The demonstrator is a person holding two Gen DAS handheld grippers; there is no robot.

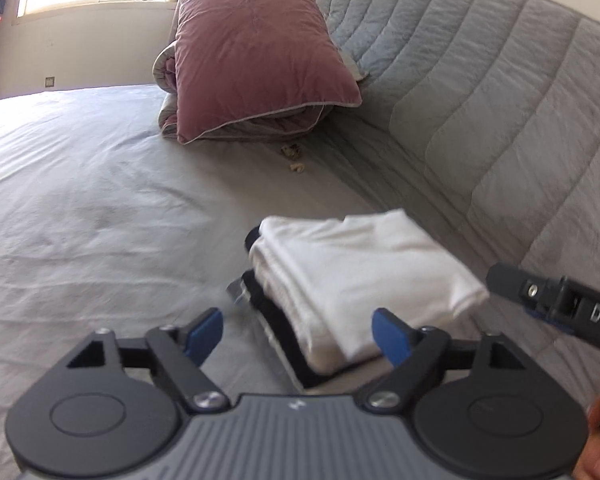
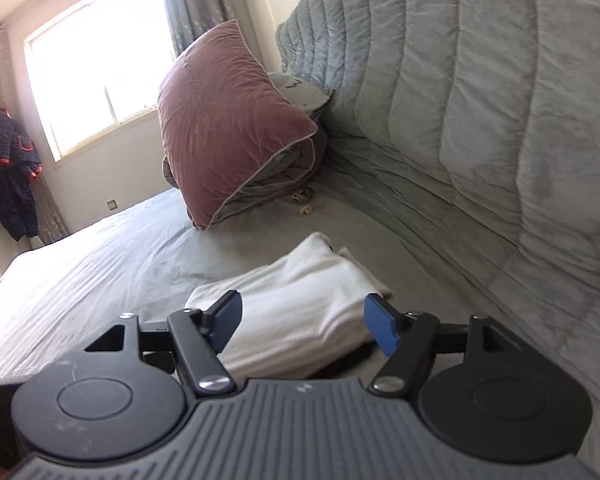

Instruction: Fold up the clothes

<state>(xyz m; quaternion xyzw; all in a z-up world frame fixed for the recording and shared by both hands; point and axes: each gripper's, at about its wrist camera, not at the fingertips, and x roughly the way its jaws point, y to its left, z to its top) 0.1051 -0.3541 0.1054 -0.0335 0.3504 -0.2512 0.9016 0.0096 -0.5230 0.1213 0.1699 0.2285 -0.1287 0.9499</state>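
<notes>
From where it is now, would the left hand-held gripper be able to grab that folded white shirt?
Probably yes. The left hand-held gripper is open, and the white shirt lies just ahead atop a dark garment, nothing between them. The right hand-held gripper hovers alongside.

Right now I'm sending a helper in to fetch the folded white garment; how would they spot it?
Find the bed with the mauve pillow by the window. Nearer, beside the grey quilt, is a small stack. The folded white garment tops it, above a black piece.
</notes>
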